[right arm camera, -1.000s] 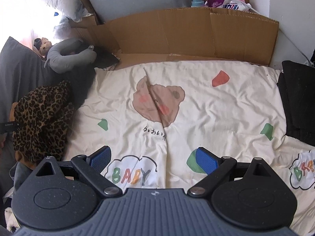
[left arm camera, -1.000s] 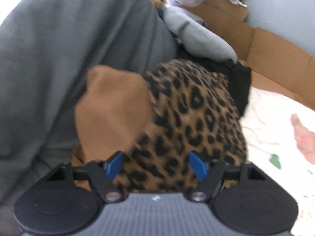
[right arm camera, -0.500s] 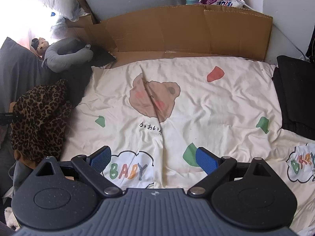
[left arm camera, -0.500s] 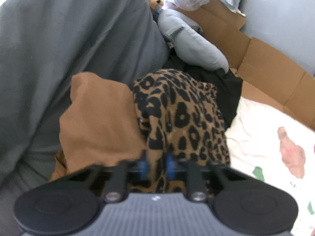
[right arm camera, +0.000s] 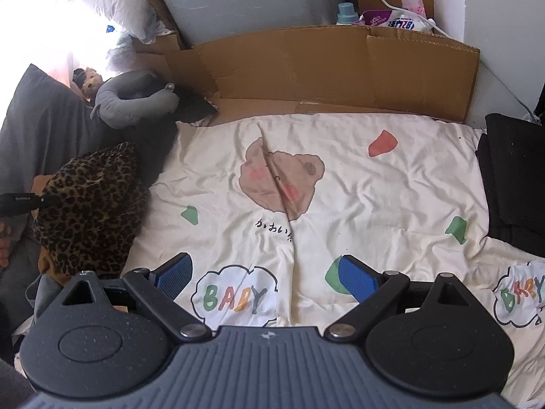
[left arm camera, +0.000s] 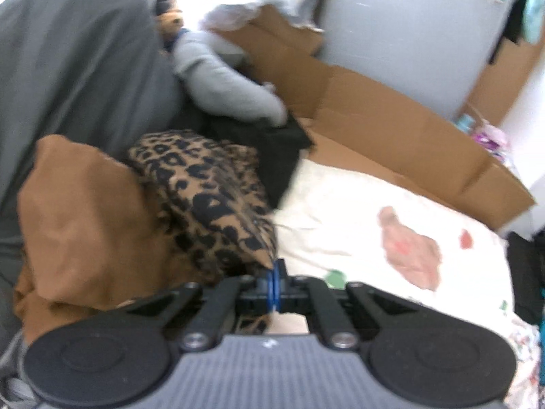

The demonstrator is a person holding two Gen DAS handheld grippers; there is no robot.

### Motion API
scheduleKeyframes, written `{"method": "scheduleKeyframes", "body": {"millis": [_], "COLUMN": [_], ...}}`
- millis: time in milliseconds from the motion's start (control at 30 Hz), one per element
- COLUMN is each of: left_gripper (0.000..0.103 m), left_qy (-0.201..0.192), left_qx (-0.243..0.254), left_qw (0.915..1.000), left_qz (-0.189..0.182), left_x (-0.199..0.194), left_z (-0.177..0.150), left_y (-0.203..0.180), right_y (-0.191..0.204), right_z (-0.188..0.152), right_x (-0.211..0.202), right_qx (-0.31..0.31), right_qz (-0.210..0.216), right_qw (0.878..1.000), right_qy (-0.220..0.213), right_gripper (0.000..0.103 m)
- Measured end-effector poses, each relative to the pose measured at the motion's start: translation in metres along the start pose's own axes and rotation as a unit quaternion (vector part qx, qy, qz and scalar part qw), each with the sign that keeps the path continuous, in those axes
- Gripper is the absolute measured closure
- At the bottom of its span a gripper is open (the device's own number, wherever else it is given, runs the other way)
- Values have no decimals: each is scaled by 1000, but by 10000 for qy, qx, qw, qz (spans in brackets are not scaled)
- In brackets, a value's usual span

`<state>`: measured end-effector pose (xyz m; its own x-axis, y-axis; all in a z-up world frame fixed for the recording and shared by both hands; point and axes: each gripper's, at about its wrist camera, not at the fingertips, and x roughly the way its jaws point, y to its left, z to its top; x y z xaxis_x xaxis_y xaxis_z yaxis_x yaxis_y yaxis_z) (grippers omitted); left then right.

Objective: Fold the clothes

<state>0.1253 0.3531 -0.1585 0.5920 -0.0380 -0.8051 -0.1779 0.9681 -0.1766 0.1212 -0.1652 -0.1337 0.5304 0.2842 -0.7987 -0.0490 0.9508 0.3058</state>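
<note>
**Left gripper pinching the leopard garment at the bed's left edge**

The left gripper (left arm camera: 274, 281) is holding its blue-padded fingers (left arm camera: 277, 283) pressed together on a fold of the leopard-print fabric garment (left arm camera: 211, 201), with the cloth running up and away from the pinch. In the right wrist view that garment (right arm camera: 90, 204) is lying as a crumpled mound at the left edge of the bed, partly over the cream quilt printed with a brown bear and "BABY" clouds (right arm camera: 340, 187), and the black body of the left gripper (right arm camera: 20, 201) is reaching into the mound from the left.

A plain tan-brown cloth (left arm camera: 85, 218) is sitting bunched just beside the leopard garment, on the side away from the quilt and touching it. Behind both, a large dark grey pillow (left arm camera: 75, 61) is leaning along the left side of the bed.

The right gripper (right arm camera: 265, 277) is hovering over the near edge of the quilt with its fingers (right arm camera: 356, 277) spread wide apart and nothing between them. It is well apart from the leopard garment.

A grey U-shaped neck pillow (right arm camera: 133, 102) is resting near the far left corner of the bed, with a small brown plush toy (right arm camera: 89, 80) just beside it. Flattened brown cardboard (right arm camera: 340, 64) is standing along the far edge of the bed. A folded black cloth stack (right arm camera: 514, 177) is lying at the right edge.
</note>
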Motion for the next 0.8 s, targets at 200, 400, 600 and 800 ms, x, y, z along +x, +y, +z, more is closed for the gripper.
{"method": "scheduleKeyframes", "body": {"millis": [200, 400, 600, 800], "left_gripper": [103, 103, 102, 69], "left_qy": [156, 224, 498, 644], "left_qx": [338, 709, 838, 660], "left_qw": [9983, 9920, 9903, 9937], "left_qz": [-440, -1025, -987, -638], "left_x": [-4, -5, 13, 35], "left_z": [-20, -38, -59, -77], "left_y": [-57, -108, -134, -115], "right_y": [1, -1, 2, 15], "right_z": [0, 0, -2, -7], "right_x": [-11, -17, -4, 34], "right_qx": [-57, -37, -62, -216], "right_qz": [-141, -195, -159, -105], "right_qw": [9999, 9998, 9997, 9985], "right_qy": [46, 58, 179, 498], "right_gripper": [7, 7, 7, 7]}}
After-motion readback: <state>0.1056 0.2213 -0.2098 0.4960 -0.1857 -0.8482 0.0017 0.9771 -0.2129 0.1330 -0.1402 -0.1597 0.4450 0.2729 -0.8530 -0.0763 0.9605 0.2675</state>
